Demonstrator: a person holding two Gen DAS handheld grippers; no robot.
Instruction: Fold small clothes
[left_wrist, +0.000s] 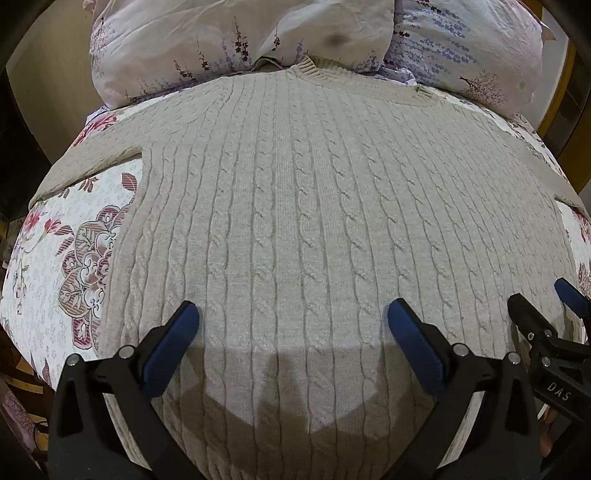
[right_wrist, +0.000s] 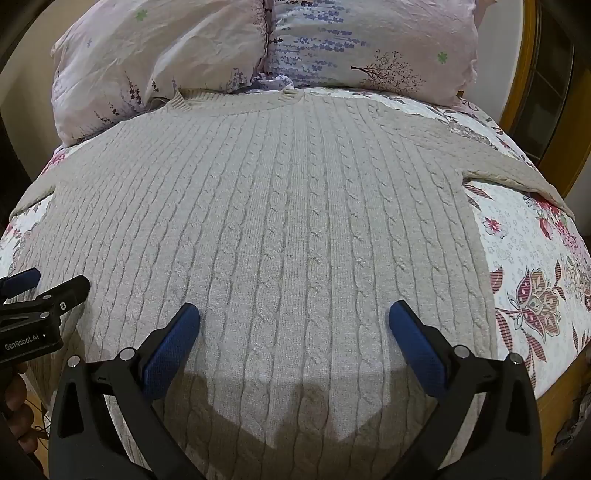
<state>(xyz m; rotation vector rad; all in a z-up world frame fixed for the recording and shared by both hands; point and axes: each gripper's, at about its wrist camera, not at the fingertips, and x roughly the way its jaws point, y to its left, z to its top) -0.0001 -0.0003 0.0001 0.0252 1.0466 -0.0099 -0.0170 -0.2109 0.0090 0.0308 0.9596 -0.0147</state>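
Note:
A beige cable-knit sweater (left_wrist: 295, 206) lies spread flat on a bed, neck towards the pillows and sleeves out to both sides; it also fills the right wrist view (right_wrist: 280, 221). My left gripper (left_wrist: 293, 317) is open and empty, hovering over the sweater's lower part. My right gripper (right_wrist: 295, 317) is open and empty over the same lower part, further right. The right gripper also shows at the right edge of the left wrist view (left_wrist: 543, 299), and the left gripper at the left edge of the right wrist view (right_wrist: 48, 282).
A floral quilt (left_wrist: 59, 251) covers the bed (right_wrist: 532, 258). Two floral pillows (left_wrist: 236, 40) (right_wrist: 369, 44) lie at the head, touching the sweater's collar. A wooden frame (right_wrist: 517, 74) stands at the far right.

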